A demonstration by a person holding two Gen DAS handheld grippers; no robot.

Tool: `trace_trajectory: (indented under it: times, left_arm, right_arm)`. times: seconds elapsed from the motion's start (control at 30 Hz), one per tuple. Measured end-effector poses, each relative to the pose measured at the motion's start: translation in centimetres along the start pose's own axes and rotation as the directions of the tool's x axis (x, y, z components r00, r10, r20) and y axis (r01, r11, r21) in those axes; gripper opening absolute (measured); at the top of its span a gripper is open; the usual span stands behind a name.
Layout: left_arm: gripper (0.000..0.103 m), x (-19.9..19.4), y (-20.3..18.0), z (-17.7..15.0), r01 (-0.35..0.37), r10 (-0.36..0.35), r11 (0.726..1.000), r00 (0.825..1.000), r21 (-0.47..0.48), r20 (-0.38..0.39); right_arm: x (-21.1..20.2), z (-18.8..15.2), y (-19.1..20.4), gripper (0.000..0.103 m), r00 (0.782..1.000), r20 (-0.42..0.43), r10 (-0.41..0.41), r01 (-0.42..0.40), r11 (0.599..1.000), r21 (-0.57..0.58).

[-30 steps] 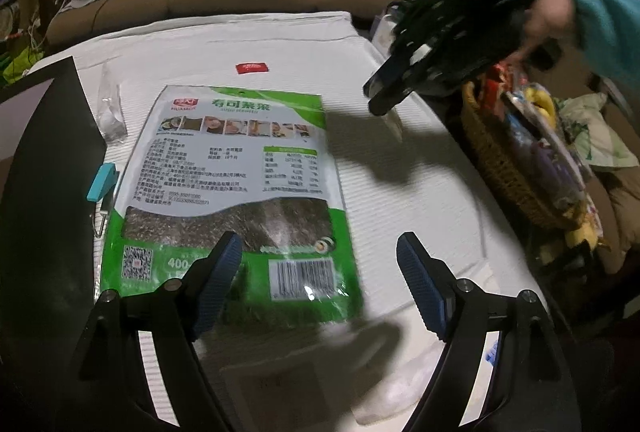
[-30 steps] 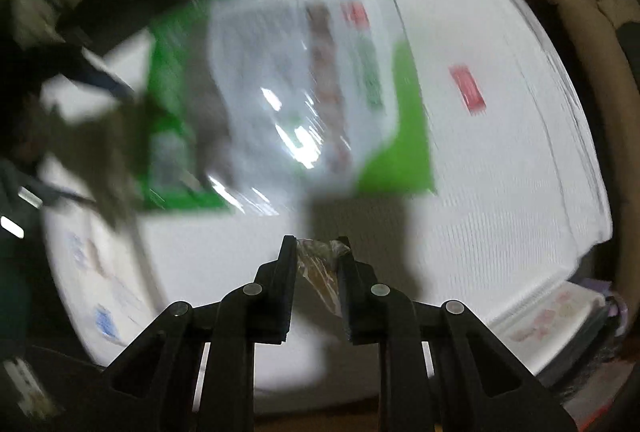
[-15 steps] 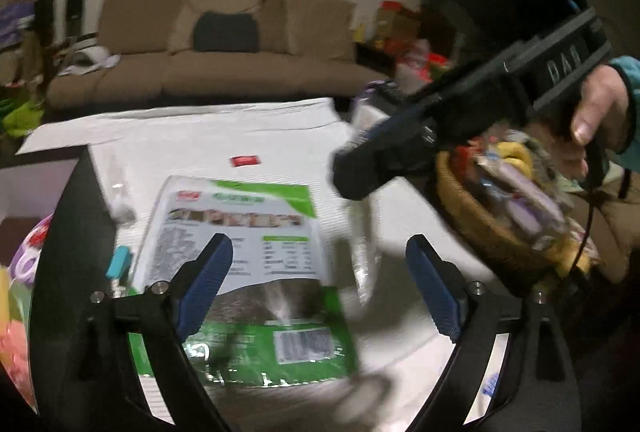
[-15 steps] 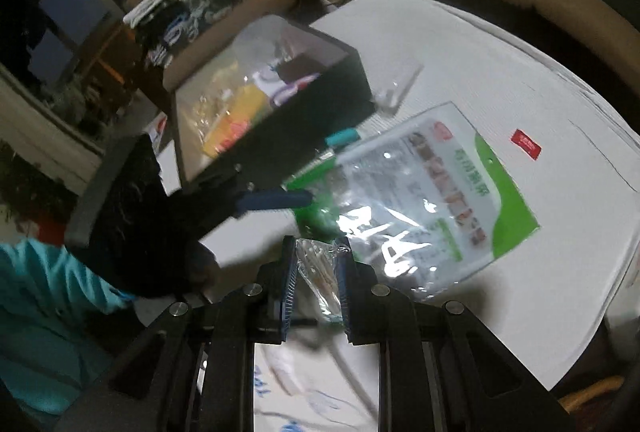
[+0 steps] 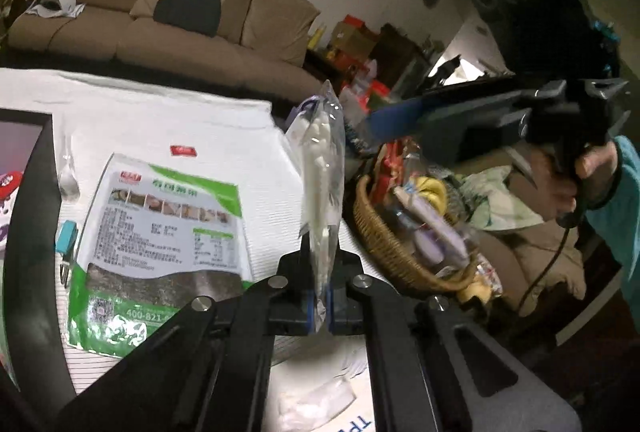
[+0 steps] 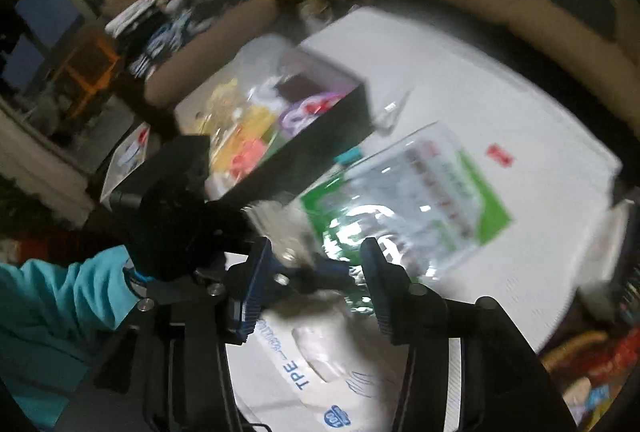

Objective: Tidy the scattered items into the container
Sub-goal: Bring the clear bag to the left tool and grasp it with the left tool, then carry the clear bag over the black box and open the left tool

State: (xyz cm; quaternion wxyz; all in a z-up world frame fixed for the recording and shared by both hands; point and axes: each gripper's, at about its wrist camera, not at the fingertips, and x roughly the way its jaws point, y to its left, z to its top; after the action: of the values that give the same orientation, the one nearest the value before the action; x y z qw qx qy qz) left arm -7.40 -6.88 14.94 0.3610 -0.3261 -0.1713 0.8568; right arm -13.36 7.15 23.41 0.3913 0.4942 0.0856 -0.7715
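Left gripper (image 5: 319,308): clamped on upright clear packet (image 5: 322,167).
Right gripper (image 6: 316,286): jaws opening, nothing pressed between.
Seaweed bag (image 5: 160,248): flat beside black container's wall (image 5: 30,252).

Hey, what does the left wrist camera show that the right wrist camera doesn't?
Only the left wrist view shows the left hand-held gripper shut on a clear plastic pouch of white pieces standing upright, and the brown wicker basket beside the table.

Only the right wrist view shows inside the black rectangular box, with colourful items in it, and the right hand-held gripper, its jaws opening with nothing clearly between them.

Both show the flat green and white seaweed packet and the small red sachet on the white table.
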Motion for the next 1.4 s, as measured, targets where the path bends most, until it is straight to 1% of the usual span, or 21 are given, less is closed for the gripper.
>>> trace_trajectory:
  times: [0.07,0.13,0.27,0.37,0.4,0.47,0.53,0.6,0.7,0.73,0.77,0.87,0.9,0.97,1.07,1.17,1.23,1.3,1.33,1.37,1.4]
  left_arm:
    - [0.004,-0.6,-0.2,0.1,0.008,-0.008,1.000,1.000,0.000,0.016]
    - [0.004,-1.4,-0.3,0.2,0.009,-0.009,1.000,1.000,-0.003,0.026]
    - [0.004,-4.6,0.6,0.2,-0.010,0.012,0.998,0.999,-0.060,0.044]
    - [0.004,-7.6,2.2,0.2,-0.102,0.105,0.990,0.994,-0.101,0.031]
    - [0.004,-8.5,2.8,0.4,-0.153,0.154,0.983,0.988,-0.100,0.010]
    - [0.004,-10.4,4.1,1.2,-0.262,0.259,0.962,0.965,-0.080,-0.040]
    - [0.004,-11.9,6.0,2.3,-0.318,0.309,0.944,0.946,-0.093,-0.096]
    - [0.004,-12.7,8.4,3.4,-0.360,0.340,0.923,0.928,-0.135,-0.149]
    - [0.004,-12.1,12.8,5.1,-0.383,0.334,0.898,0.914,-0.218,-0.228]
    - [0.004,-11.5,14.2,5.6,-0.398,0.338,0.888,0.905,-0.232,-0.258]
    - [0.004,-10.9,15.4,6.1,-0.423,0.353,0.876,0.890,-0.232,-0.287]
    - [0.004,-9.7,19.1,7.4,-0.517,0.426,0.831,0.829,-0.204,-0.363]
    - [0.004,-9.3,20.3,7.8,-0.552,0.452,0.812,0.800,-0.190,-0.393]
    - [0.004,-8.7,21.9,8.2,-0.613,0.499,0.776,0.740,-0.146,-0.451]
    - [0.004,-7.7,24.3,8.3,-0.696,0.576,0.716,0.631,-0.050,-0.521]
    - [0.004,-6.7,25.3,8.3,-0.736,0.654,0.671,0.527,0.094,-0.543]
    - [0.004,-6.1,26.0,8.1,-0.749,0.676,0.646,0.471,0.147,-0.567]
    - [0.004,-5.8,26.7,7.9,-0.757,0.680,0.632,0.440,0.165,-0.587]
    - [0.004,-5.7,26.9,7.8,-0.762,0.679,0.627,0.433,0.160,-0.593]
    - [0.004,-5.8,27.1,7.6,-0.765,0.670,0.628,0.440,0.141,-0.598]
    - [0.004,-6.2,27.3,7.5,-0.769,0.656,0.632,0.463,0.098,-0.596]
  right_arm:
    - [-2.9,-0.5,0.2,0.057,0.997,0.072,-0.025,0.023,0.999,0.024]
    - [-5.5,-1.1,0.6,0.073,0.988,0.145,-0.054,0.046,0.997,0.056]
    - [-8.1,-2.1,1.5,0.075,0.962,0.265,-0.071,0.047,0.994,0.094]
    - [-7.3,-2.9,1.6,0.076,0.945,0.325,-0.030,-0.008,0.994,0.113]
    - [-6.8,-3.0,1.6,0.076,0.941,0.338,-0.024,-0.016,0.993,0.116]
    - [-5.1,-3.0,1.3,0.076,0.938,0.346,-0.006,-0.045,0.989,0.140]
    - [-3.0,-2.7,1.2,0.076,0.936,0.352,0.033,-0.093,0.983,0.155]
    - [-1.4,-2.4,1.4,0.076,0.931,0.361,0.056,-0.119,0.980,0.157]
    - [0.4,-1.8,2.1,0.076,0.923,0.376,0.083,-0.147,0.978,0.146]
    - [1.0,-1.6,2.3,0.076,0.921,0.378,0.094,-0.160,0.976,0.146]
    - [1.3,-1.5,2.4,0.076,0.919,0.380,0.102,-0.169,0.975,0.147]
    - [1.8,-1.2,2.5,0.076,0.918,0.383,0.106,-0.176,0.973,0.151]
    - [2.0,-1.3,2.5,0.076,0.919,0.381,0.104,-0.174,0.973,0.152]
    - [2.3,-1.5,2.3,0.077,0.923,0.373,0.098,-0.167,0.973,0.157]
    - [3.0,-2.1,1.8,0.077,0.936,0.344,0.077,-0.141,0.976,0.164]
    - [3.7,-2.8,1.5,0.078,0.945,0.322,0.054,-0.110,0.981,0.158]
    - [4.2,-3.4,1.2,0.078,0.951,0.307,0.043,-0.095,0.983,0.158]
    - [4.7,-3.9,1.0,0.078,0.953,0.299,0.044,-0.097,0.982,0.162]
    - [5.0,-4.1,0.9,0.078,0.954,0.296,0.048,-0.100,0.981,0.164]
    - [5.2,-4.3,0.8,0.078,0.955,0.292,0.053,-0.105,0.980,0.167]
    - [5.4,-4.5,0.7,0.078,0.956,0.289,0.054,-0.106,0.980,0.170]
